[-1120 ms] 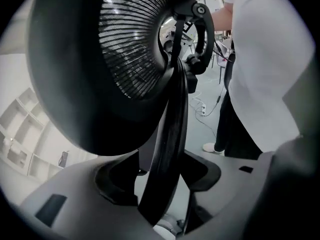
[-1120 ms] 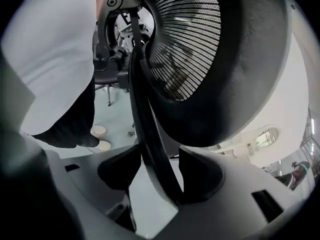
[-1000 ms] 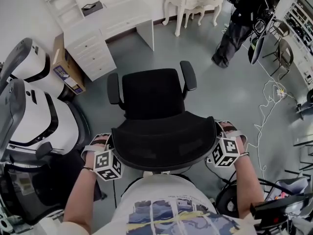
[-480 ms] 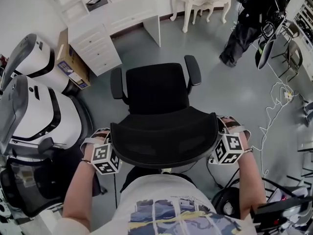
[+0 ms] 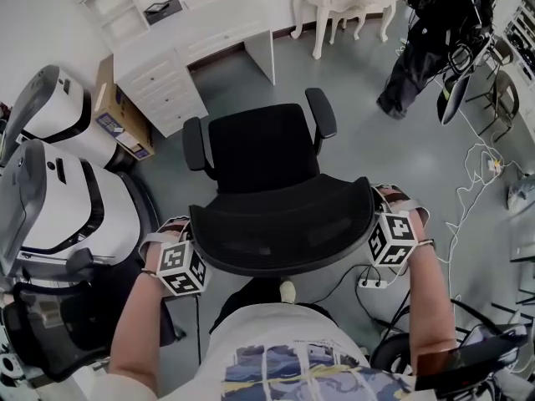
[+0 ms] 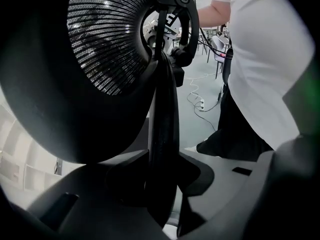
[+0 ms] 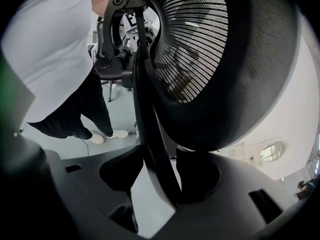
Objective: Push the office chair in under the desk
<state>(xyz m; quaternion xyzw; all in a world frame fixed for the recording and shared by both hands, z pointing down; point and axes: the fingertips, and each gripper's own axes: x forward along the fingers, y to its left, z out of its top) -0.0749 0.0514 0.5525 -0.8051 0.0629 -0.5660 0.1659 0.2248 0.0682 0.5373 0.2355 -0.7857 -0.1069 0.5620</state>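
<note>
Office chair: the black office chair [image 5: 263, 153] stands on the grey floor [image 5: 351, 132], seat and armrests turned toward the white desk [image 5: 201, 27]; it is short of the desk and not under it.
Desk: its tabletop runs along the wall, with drawers on the left and an open knee space on the right.
Backrest: the mesh backrest [image 5: 280, 232] curves just in front of the person, between the two grippers.
Left gripper: the left gripper [image 5: 177, 245] is at the backrest's left edge. Its jaws have just been closing and are clamped on the dark rim that stands between them.
Right gripper: the right gripper [image 5: 389, 220] is at the backrest's right edge. Its jaws have just been closing a little and pinch the rim, which slants between them.
Surroundings: a cardboard box [image 5: 117, 111] sits beside the drawers. A power strip [image 5: 372, 282] and cables lie on the floor behind the chair.
</note>
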